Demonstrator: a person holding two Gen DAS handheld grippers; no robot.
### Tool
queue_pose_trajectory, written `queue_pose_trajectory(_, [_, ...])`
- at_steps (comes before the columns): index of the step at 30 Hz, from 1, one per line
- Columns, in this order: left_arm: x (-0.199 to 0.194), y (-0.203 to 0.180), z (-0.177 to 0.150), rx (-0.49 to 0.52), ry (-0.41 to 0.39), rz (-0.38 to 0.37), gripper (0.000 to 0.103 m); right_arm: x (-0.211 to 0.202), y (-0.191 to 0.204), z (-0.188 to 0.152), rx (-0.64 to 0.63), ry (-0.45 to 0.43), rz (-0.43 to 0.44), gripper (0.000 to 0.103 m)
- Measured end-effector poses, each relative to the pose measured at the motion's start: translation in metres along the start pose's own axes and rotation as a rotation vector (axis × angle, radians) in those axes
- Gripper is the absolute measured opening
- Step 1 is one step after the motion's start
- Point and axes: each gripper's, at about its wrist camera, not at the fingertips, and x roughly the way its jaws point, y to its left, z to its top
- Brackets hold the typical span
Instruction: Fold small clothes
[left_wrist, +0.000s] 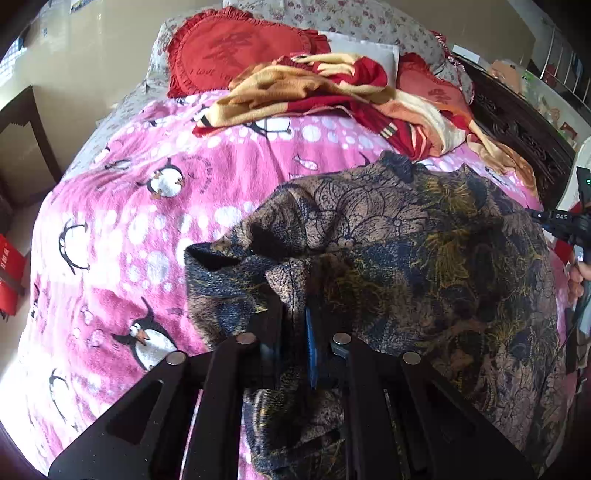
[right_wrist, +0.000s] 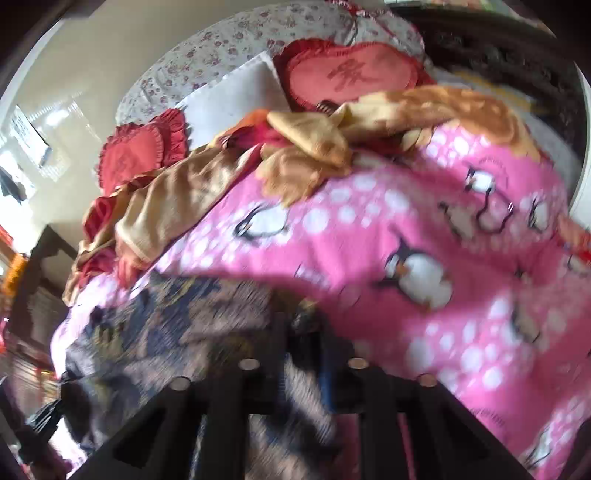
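1 garment (left_wrist: 406, 236), 2 red cushions (left_wrist: 236, 55), 2 claws (left_wrist: 295, 321).

The left gripper (left_wrist: 295, 325) has black linkage bars, round silver pins and a blue pad. The right gripper (right_wrist: 306, 332) looks alike, blurred.

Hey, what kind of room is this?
Most likely a bedroom: a bed covered by a pink penguin blanket, red heart-shaped ruffled pillows at its head, and a dark carved bed frame alongside.

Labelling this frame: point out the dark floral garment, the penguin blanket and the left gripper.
dark floral garment (left_wrist: 424, 258), left wrist view, on its spread middle.
penguin blanket (left_wrist: 122, 229), left wrist view, on bare pink fleece left of the garment.
left gripper (left_wrist: 295, 325), left wrist view, between its fingertips, shut on the garment's fold.
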Motion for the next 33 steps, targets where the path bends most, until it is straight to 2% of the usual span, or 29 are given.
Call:
queue_pose_trajectory(2, [0.005,0.0,0.0,-0.015,0.012,0.001,0.009,0.012,0.0,0.007,-0.035,0.003,-0.077,0.009])
queue_pose_trajectory(4, [0.0,0.0,-0.002,-0.016,0.012,-0.001,0.012,0.014,-0.006,0.008,-0.02,0.014,-0.082,0.009])
queue_pose_trajectory(7, [-0.013,0.001,-0.01,-0.003,0.002,-0.009,0.032,-0.017,-0.014,0.0,0.021,-0.011,-0.023,0.011])
queue_pose_trajectory(8, [-0.019,0.0,-0.014,0.008,-0.006,-0.004,0.04,-0.027,-0.015,-0.006,0.016,-0.005,-0.005,0.02])
queue_pose_trajectory(9, [-0.025,0.0,-0.018,0.021,-0.016,0.003,0.043,-0.036,-0.015,-0.014,0.002,0.007,0.017,0.03])
queue_pose_trajectory(10, [-0.03,-0.001,-0.023,0.034,-0.028,0.013,0.046,-0.048,-0.015,-0.026,-0.017,0.019,0.045,0.055])
queue_pose_trajectory(11, [-0.034,-0.002,-0.026,0.042,-0.036,0.022,0.046,-0.054,-0.015,-0.035,-0.03,0.017,0.062,0.065])
queue_pose_trajectory(12, [-0.038,-0.002,-0.031,0.046,-0.038,0.026,0.046,-0.058,-0.015,-0.046,-0.043,0.016,0.074,0.065])
queue_pose_trajectory(16, [-0.04,0.001,-0.048,0.007,-0.006,0.011,0.046,-0.04,-0.01,-0.085,-0.056,0.126,0.146,0.063])
queue_pose_trajectory(17, [-0.038,-0.001,-0.05,0.005,0.008,0.018,0.046,-0.033,-0.009,-0.091,-0.057,0.146,0.151,0.046])
queue_pose_trajectory(18, [-0.039,-0.001,-0.053,0.003,0.021,0.027,0.046,-0.031,-0.004,-0.095,-0.087,0.138,0.111,0.036])
queue_pose_trajectory(19, [-0.042,-0.001,-0.058,-0.005,0.022,0.029,0.046,-0.034,0.0,-0.095,-0.12,0.119,0.083,0.012])
queue_pose_trajectory(20, [-0.046,0.0,-0.062,-0.016,0.017,0.023,0.046,-0.039,0.003,-0.093,-0.138,0.106,0.086,0.007])
queue_pose_trajectory(21, [-0.049,0.0,-0.066,-0.026,0.015,0.015,0.046,-0.045,0.002,-0.089,-0.134,0.091,0.082,0.007])
queue_pose_trajectory(23, [-0.051,0.0,-0.073,-0.029,0.02,0.007,0.046,-0.053,0.002,-0.084,-0.161,0.054,0.011,0.007])
queue_pose_trajectory(25, [-0.051,-0.002,-0.08,-0.025,0.025,0.029,0.046,-0.045,-0.003,-0.083,-0.159,0.055,-0.045,0.006])
queue_pose_trajectory(27, [-0.051,-0.001,-0.084,-0.038,0.032,0.04,0.046,-0.034,-0.009,-0.087,-0.102,0.085,-0.02,0.006])
queue_pose_trajectory(30, [-0.06,0.002,-0.091,-0.06,0.025,0.025,0.046,-0.047,-0.019,-0.086,-0.035,0.079,0.043,0.009])
queue_pose_trajectory(31, [-0.065,0.003,-0.094,-0.061,0.023,0.022,0.046,-0.052,-0.022,-0.087,-0.022,0.087,0.049,0.018])
queue_pose_trajectory(32, [-0.068,0.003,-0.096,-0.062,0.02,0.019,0.046,-0.061,-0.025,-0.089,-0.018,0.091,0.036,0.035])
queue_pose_trajectory(33, [-0.072,0.004,-0.099,-0.064,0.018,0.016,0.046,-0.071,-0.026,-0.091,-0.024,0.084,0.022,0.041])
